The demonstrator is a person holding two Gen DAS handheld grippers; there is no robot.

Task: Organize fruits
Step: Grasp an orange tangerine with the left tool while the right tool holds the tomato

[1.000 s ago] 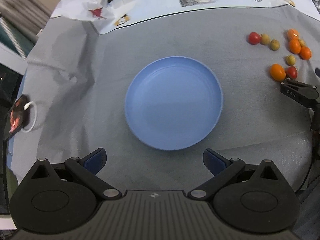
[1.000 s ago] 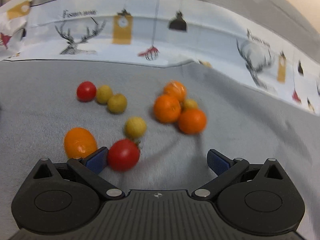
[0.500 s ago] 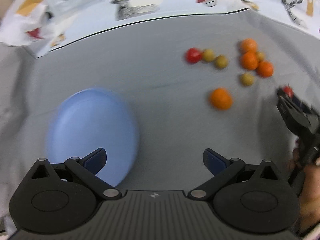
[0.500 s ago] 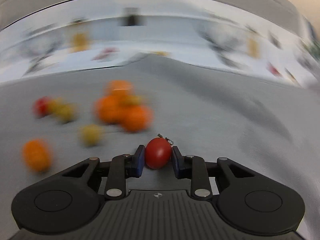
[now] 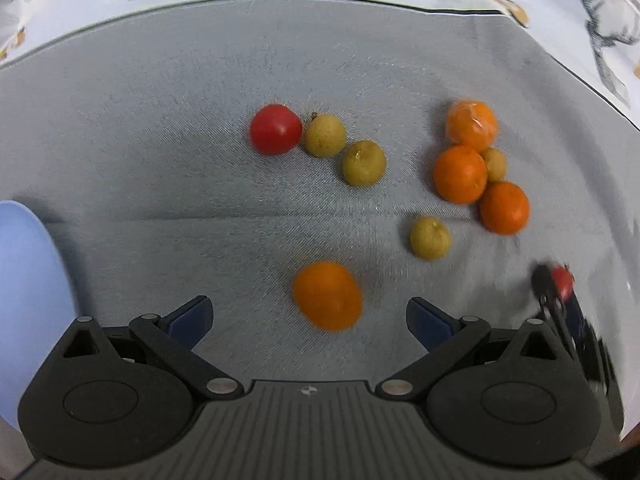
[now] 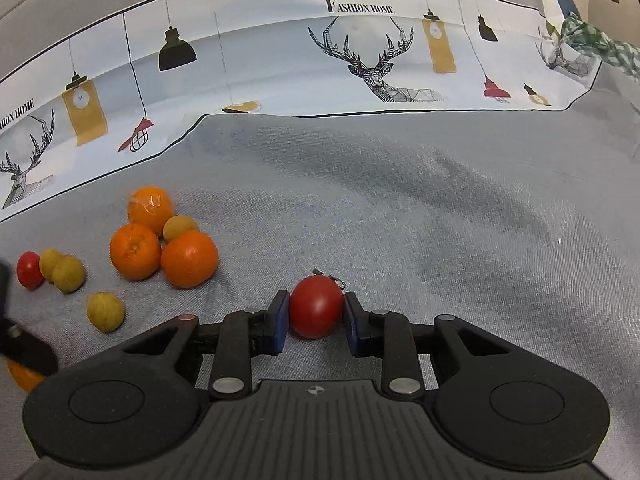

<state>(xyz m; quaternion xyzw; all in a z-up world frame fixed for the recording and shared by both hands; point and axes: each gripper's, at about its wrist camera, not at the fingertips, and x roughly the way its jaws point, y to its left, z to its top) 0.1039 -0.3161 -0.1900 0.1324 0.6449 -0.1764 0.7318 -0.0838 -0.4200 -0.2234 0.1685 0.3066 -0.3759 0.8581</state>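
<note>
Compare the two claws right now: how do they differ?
The left claw is wide open and empty; the right claw is shut on a red tomato. The left claw points at a lone orange lying just ahead on the grey cloth, untouched; the right claw faces bare cloth, with the fruit pile off to its left. Both have blue pads on black frames.

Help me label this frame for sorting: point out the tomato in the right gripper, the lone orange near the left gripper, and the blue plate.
held tomato (image 6: 316, 312), right wrist view, middle of its red skin
lone orange (image 5: 327, 296), left wrist view, its centre
blue plate (image 5: 28, 280), left wrist view, its visible edge portion
</note>
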